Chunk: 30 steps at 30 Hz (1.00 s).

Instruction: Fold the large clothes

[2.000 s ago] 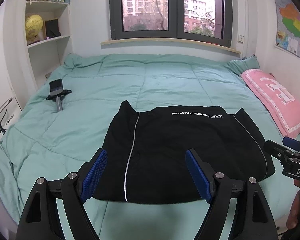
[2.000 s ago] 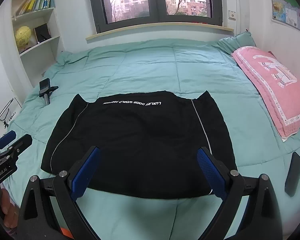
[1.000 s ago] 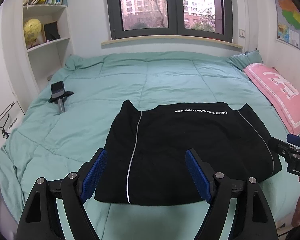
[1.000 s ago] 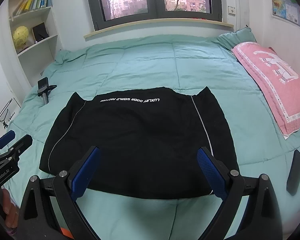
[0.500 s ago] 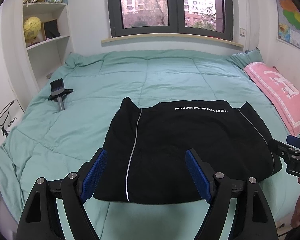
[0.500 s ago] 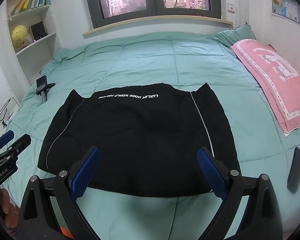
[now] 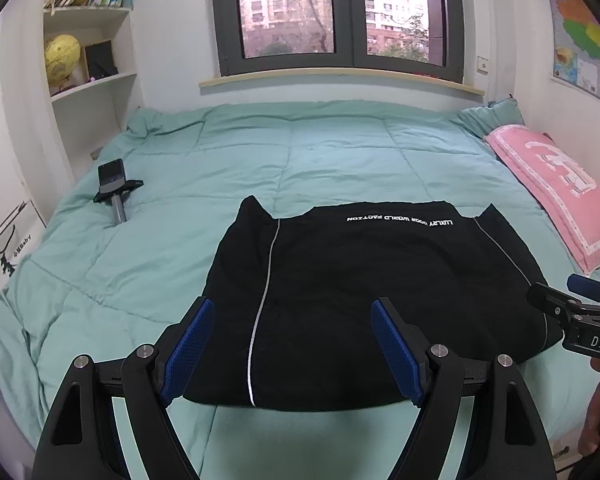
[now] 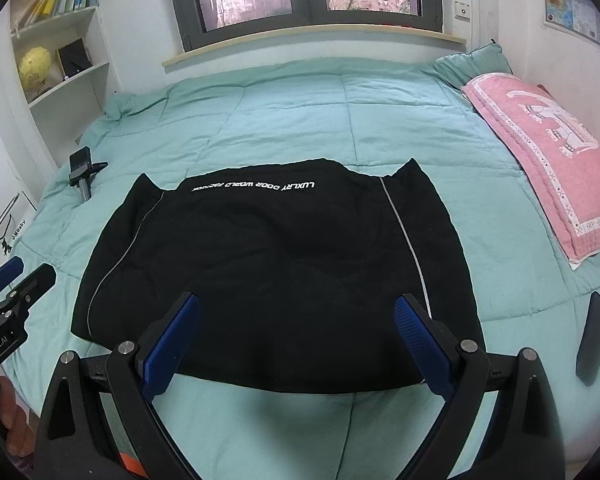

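Low in the foreground of the left wrist view, the left gripper (image 7: pixel 292 344), a black two-finger tool with blue ribbed pads, hangs with its jaws apart and nothing between them, just short of the near hem of a black fabric garment (image 7: pixel 364 300) trimmed with thin pale piping and a line of white lettering. The right gripper (image 8: pixel 296 340), of the same make, shows in its own view the same way: jaws wide, pads bare, poised above the garment's near edge without touching the cloth.

The garment lies in the middle of each frame on a bed covered by a quilted mint-green duvet (image 7: pixel 340 160). It appears already folded at least once: the outline is a compact block with straight side edges, no sleeves or legs trail out, and two small corners peak at the far edge on either side of the lettering. Judged from that, side folds look done; a further fold, bringing one end over the other, seems to be what is left. The surface is fairly flat, with only soft ripples.

Further out, a pink patterned pillow (image 8: pixel 540 148) lies at the right of the frame, a dark phone holder on a short grey handle (image 7: pixel 114 190) at the left, and a slim black remote-like bar (image 8: pixel 592 338) near the right edge.
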Each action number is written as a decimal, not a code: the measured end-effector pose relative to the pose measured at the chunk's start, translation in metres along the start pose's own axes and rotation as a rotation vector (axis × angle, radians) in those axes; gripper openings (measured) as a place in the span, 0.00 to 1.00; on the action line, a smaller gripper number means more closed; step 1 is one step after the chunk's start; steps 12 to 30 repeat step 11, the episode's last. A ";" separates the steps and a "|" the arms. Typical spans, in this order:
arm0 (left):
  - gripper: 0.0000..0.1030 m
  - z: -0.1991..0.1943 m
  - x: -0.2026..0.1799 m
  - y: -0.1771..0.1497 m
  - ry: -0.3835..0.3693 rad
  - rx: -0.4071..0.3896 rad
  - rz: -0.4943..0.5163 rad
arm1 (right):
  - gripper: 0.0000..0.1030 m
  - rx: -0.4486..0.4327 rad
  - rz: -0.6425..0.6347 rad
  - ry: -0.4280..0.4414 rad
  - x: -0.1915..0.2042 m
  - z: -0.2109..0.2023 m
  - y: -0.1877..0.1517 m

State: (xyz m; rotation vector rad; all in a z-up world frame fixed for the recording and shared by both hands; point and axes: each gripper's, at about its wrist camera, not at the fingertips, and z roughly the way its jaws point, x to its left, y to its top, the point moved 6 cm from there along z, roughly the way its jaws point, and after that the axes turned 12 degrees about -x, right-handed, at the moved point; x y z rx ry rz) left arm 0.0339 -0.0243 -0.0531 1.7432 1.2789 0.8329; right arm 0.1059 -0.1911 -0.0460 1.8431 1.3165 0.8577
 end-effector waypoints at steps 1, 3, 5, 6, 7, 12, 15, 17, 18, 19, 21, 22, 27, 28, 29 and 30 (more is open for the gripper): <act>0.79 0.001 0.000 0.000 -0.001 0.004 0.000 | 0.95 0.002 -0.001 0.001 0.000 0.001 0.000; 0.79 0.003 -0.002 0.001 0.001 0.005 0.009 | 0.95 0.006 -0.006 0.001 0.001 0.003 0.001; 0.79 0.002 -0.003 0.003 0.011 -0.016 0.018 | 0.95 0.001 -0.009 -0.001 0.002 0.003 0.002; 0.79 0.000 -0.003 0.004 0.013 -0.039 0.023 | 0.95 -0.001 -0.010 0.001 0.002 0.004 0.002; 0.79 -0.001 -0.003 0.005 0.018 -0.059 0.023 | 0.95 -0.001 -0.010 0.002 0.003 0.005 0.002; 0.79 0.008 0.000 0.007 0.021 -0.053 0.030 | 0.95 0.019 -0.007 -0.006 -0.001 0.014 -0.003; 0.79 0.008 0.000 0.007 0.021 -0.053 0.030 | 0.95 0.019 -0.007 -0.006 -0.001 0.014 -0.003; 0.79 0.008 0.000 0.007 0.021 -0.053 0.030 | 0.95 0.019 -0.007 -0.006 -0.001 0.014 -0.003; 0.79 0.008 0.000 0.007 0.021 -0.053 0.030 | 0.95 0.019 -0.007 -0.006 -0.001 0.014 -0.003; 0.79 0.008 0.000 0.007 0.021 -0.053 0.030 | 0.95 0.019 -0.007 -0.006 -0.001 0.014 -0.003; 0.79 0.008 0.000 0.007 0.021 -0.053 0.030 | 0.95 0.019 -0.007 -0.006 -0.001 0.014 -0.003; 0.79 0.008 0.000 0.007 0.021 -0.053 0.030 | 0.95 0.019 -0.007 -0.006 -0.001 0.014 -0.003; 0.79 0.008 0.000 0.007 0.021 -0.053 0.030 | 0.95 0.019 -0.007 -0.006 -0.001 0.014 -0.003; 0.79 0.008 0.000 0.007 0.021 -0.053 0.030 | 0.95 0.019 -0.007 -0.006 -0.001 0.014 -0.003; 0.79 0.008 0.000 0.007 0.021 -0.053 0.030 | 0.95 0.019 -0.007 -0.006 -0.001 0.014 -0.003; 0.79 0.008 0.000 0.007 0.021 -0.053 0.030 | 0.95 0.019 -0.007 -0.006 -0.001 0.014 -0.003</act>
